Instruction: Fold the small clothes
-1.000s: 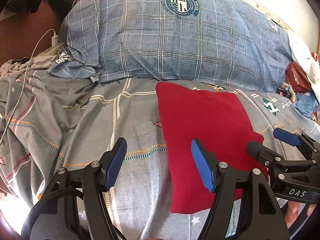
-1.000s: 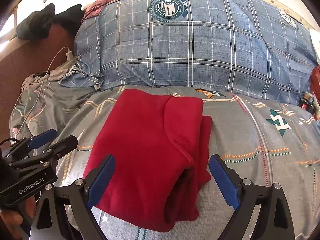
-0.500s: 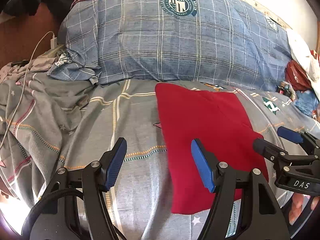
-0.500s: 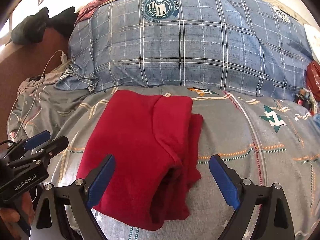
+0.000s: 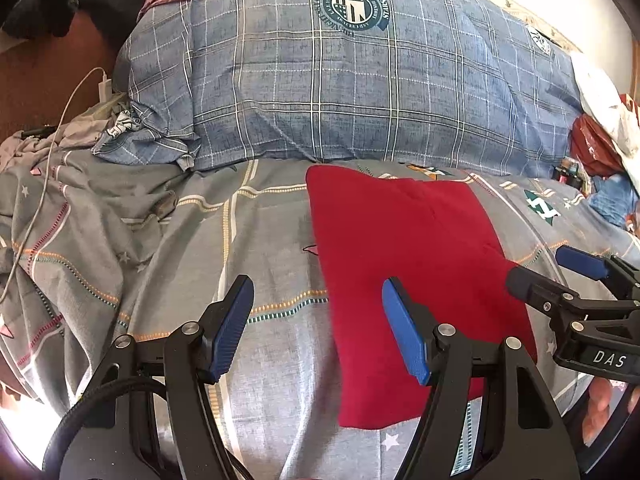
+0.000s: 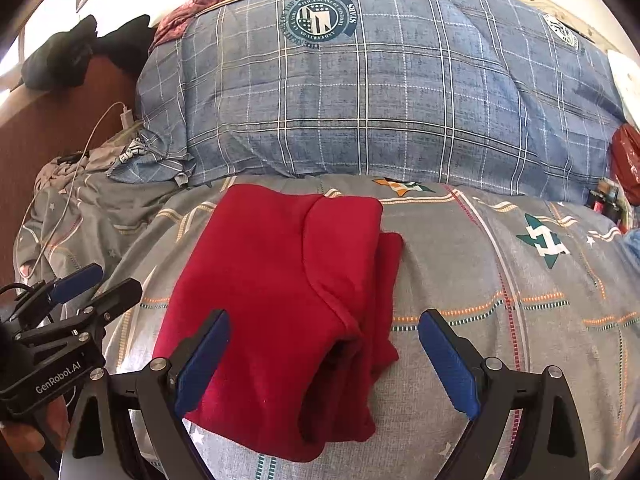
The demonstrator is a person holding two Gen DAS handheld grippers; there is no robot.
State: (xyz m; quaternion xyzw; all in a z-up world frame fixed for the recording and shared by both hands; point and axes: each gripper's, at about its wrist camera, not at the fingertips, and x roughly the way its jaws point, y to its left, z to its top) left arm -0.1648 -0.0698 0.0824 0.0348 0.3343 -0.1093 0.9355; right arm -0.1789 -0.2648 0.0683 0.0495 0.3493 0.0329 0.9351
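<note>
My left gripper [image 5: 318, 326] and right gripper [image 6: 324, 360] both hang with jaws spread, nothing between the pads. The red garment [image 6: 288, 304] lies folded on the grey bedsheet [image 5: 168, 240], just in front of the blue plaid pillow [image 6: 360, 92]. It looks soft, light and limp (stacked layers could slide apart), so I'd pinch all layers at its near corners.

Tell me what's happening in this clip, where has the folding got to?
A person holds a gripper in each hand above a bed. A red garment lies folded into a compact rectangle on the grey bedsheet, in front of a blue plaid pillow. The left gripper and the right gripper are both open and hold nothing; neither appears to touch the cloth.
</note>
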